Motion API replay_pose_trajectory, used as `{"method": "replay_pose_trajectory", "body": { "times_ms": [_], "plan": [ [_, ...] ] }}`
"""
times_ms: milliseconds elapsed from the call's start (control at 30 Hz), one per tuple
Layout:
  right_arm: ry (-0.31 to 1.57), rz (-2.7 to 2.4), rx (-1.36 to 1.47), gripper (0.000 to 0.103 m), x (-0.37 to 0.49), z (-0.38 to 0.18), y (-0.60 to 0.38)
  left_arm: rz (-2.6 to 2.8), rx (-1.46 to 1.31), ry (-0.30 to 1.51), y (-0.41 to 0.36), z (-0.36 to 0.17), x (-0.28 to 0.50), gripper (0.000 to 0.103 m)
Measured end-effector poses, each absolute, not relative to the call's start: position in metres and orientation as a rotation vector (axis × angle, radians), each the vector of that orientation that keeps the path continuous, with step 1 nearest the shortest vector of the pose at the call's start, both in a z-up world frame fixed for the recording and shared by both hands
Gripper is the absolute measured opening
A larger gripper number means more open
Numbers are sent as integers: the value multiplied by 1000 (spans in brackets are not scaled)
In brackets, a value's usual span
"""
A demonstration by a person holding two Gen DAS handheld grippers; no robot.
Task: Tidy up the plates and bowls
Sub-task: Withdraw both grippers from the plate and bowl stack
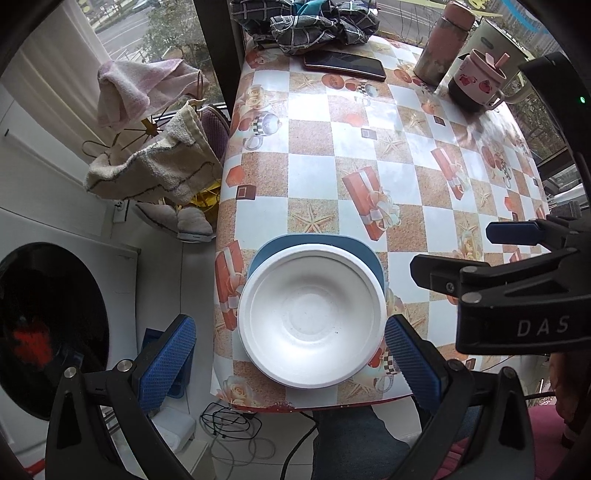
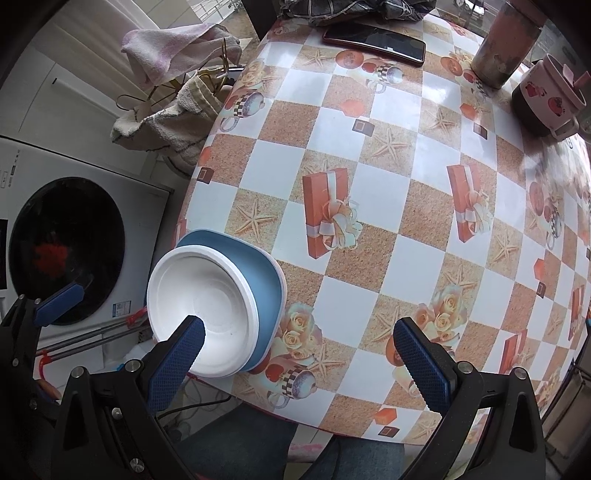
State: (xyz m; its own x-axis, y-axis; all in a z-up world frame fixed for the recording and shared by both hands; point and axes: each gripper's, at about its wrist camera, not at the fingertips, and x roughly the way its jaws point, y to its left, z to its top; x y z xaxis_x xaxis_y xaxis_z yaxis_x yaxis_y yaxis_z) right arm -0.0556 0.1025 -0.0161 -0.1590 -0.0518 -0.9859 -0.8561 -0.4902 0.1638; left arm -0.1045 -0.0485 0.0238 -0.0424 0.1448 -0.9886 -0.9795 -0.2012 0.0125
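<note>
A white foam bowl (image 1: 312, 319) sits on a blue plate (image 1: 362, 254) at the near left corner of the table. My left gripper (image 1: 290, 363) is open, its blue pads on either side of the bowl's near rim, apart from it. My right gripper (image 2: 299, 360) is open and empty over the table's near edge, just right of the bowl (image 2: 207, 310) and the blue plate (image 2: 267, 280). The right gripper also shows at the right of the left wrist view (image 1: 461, 254).
The table (image 1: 406, 173) has a patterned checked cloth. At its far end lie a phone (image 1: 345, 64), a flask (image 1: 443, 44), a lidded mug (image 1: 478, 79) and bundled cloth (image 1: 314, 24). A washing machine (image 2: 66, 243) and a towel rack (image 1: 155, 147) stand to the left.
</note>
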Motion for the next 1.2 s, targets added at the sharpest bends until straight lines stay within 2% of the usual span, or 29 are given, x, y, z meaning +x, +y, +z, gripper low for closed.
{"method": "replay_pose_trajectory", "body": {
  "times_ms": [1200],
  "plan": [
    [1099,1686,-1514,103,-46,-27,95,1401,-1240,1084,-48,14,-93,102]
  ]
}}
